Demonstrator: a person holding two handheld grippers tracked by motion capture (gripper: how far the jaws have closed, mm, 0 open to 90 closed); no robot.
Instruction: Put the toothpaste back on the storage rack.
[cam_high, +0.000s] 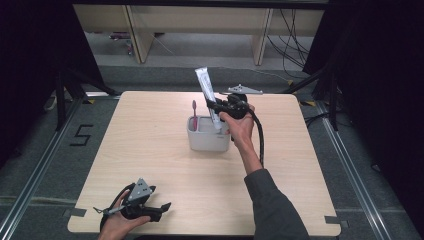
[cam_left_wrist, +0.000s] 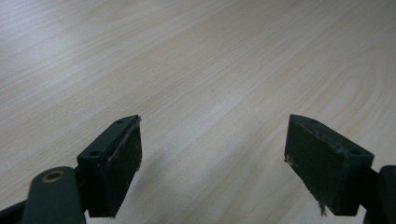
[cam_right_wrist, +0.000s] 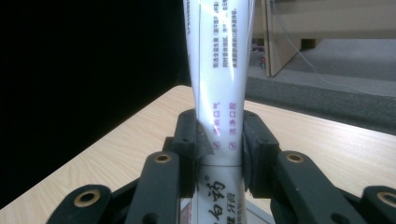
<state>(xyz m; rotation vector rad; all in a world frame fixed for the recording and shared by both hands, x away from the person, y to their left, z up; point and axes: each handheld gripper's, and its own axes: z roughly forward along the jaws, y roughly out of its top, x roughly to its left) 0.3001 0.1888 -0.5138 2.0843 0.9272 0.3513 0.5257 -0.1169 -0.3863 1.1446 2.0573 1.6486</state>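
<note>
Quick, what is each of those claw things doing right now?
Left gripper: open, holding nothing, low over the table.
Right gripper: closed on the white toothpaste tube, above the holder.

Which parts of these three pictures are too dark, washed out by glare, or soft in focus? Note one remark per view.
High view: the surroundings at both sides fall to near black, while the table is evenly lit. Left gripper view: pale glare whitens the tabletop at upper left, and the left gripper casts a faint shadow. Right gripper view: glare streaks the toothpaste tube; the left background is black, and nearby print looks soft.
</note>
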